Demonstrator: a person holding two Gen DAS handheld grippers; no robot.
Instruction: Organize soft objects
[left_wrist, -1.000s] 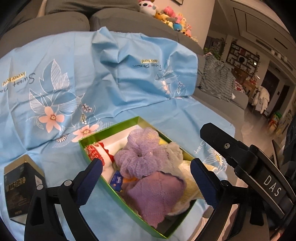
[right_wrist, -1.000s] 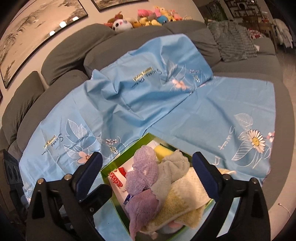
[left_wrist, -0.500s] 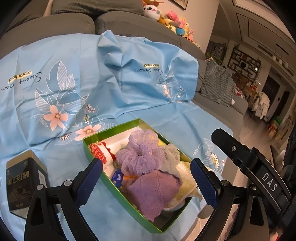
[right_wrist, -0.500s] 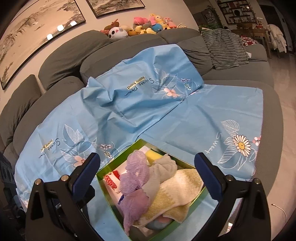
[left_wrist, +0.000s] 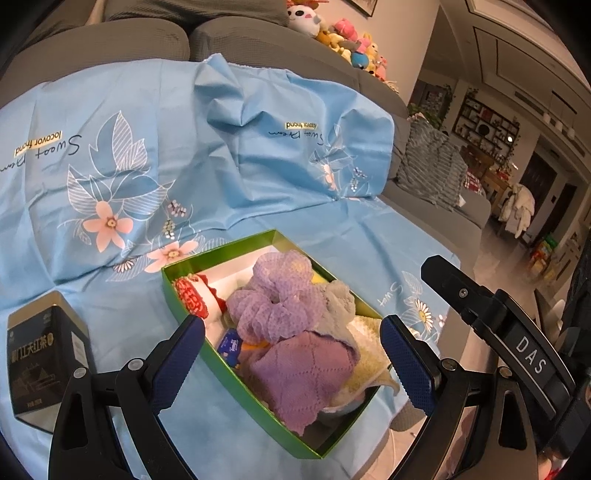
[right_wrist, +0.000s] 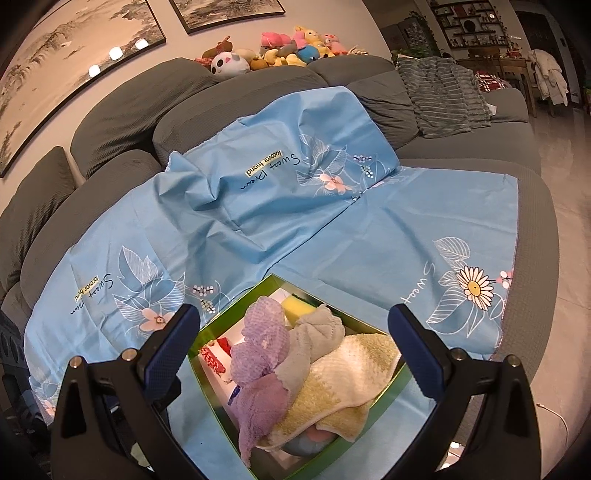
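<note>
Here, a green box (left_wrist: 255, 400) sits on a light blue flowered sheet (left_wrist: 229, 155) draped over a grey sofa (right_wrist: 192, 96); everything below is placed from that box. Inside it, soft things are heaped: a purple mesh scrunchie (left_wrist: 280, 295) at the middle, a purple knitted cloth (left_wrist: 306, 369) at the near end hanging toward the rim, a grey cloth (left_wrist: 340, 306) touching the scrunchie's right side, and a yellow-and-white towel (right_wrist: 343, 380) along the right wall, spilling over the edge. At the box's left wall, a red-and-white item (left_wrist: 192, 295), and a small blue packet (left_wrist: 231, 341) tucked beside the purple cloth. A yellow sponge-like piece (right_wrist: 295, 304) shows at the far end, behind the grey cloth. Left gripper (left_wrist: 291, 365) hovers over the near end of the box, jaws spread wide, nothing between them. Right gripper (right_wrist: 293, 352) likewise hangs above the box, jaws wide apart and empty, the pile visible between its blue pads (right_wrist: 410, 347). Left of the box, well apart from it, a dark tin (left_wrist: 40, 354) stands upright on the sheet. Beyond the box, on top of the sofa back, a row of plush toys (right_wrist: 273, 48); to the far right, a striped grey blanket (right_wrist: 443, 96).
</note>
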